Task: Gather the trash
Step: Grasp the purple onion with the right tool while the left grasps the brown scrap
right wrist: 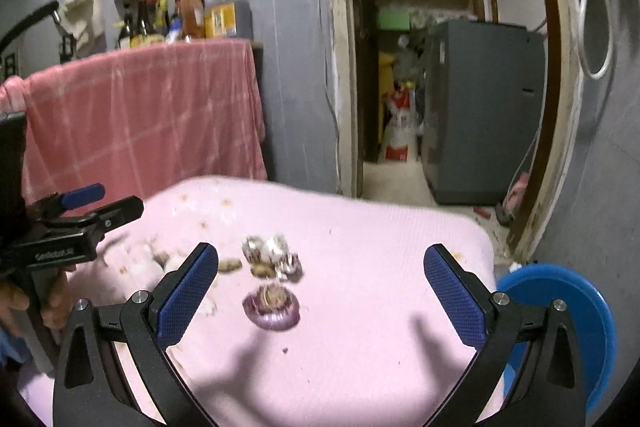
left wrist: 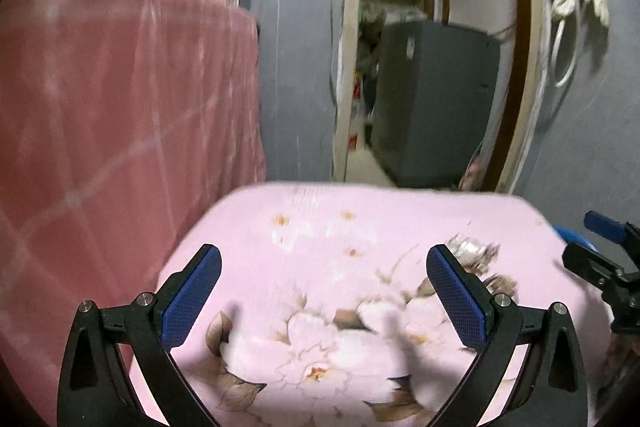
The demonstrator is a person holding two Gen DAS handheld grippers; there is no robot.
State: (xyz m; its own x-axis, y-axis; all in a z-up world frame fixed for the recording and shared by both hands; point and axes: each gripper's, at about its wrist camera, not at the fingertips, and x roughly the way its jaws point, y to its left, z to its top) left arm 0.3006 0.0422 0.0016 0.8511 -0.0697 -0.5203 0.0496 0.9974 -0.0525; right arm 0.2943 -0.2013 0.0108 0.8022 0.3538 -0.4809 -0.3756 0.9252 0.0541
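I hold a claw in each hand over a low counter (right wrist: 360, 307) covered in a pink floral cloth. My right claw (right wrist: 320, 291) is spread wide and holds nothing; it hovers just short of the trash, lined up so the scraps sit between its blue pads. The trash lies mid-cloth: a purple onion end (right wrist: 272, 307) nearest me, with crumpled garlic and onion skins (right wrist: 270, 253) just behind it. My left claw (left wrist: 324, 291) is also wide open and empty, off to the left, with the skins (left wrist: 472, 251) beside its right finger. A blue bin (right wrist: 576, 299) stands by the counter's right edge, probably where the scraps belong. I judge the onion end the likely first pick
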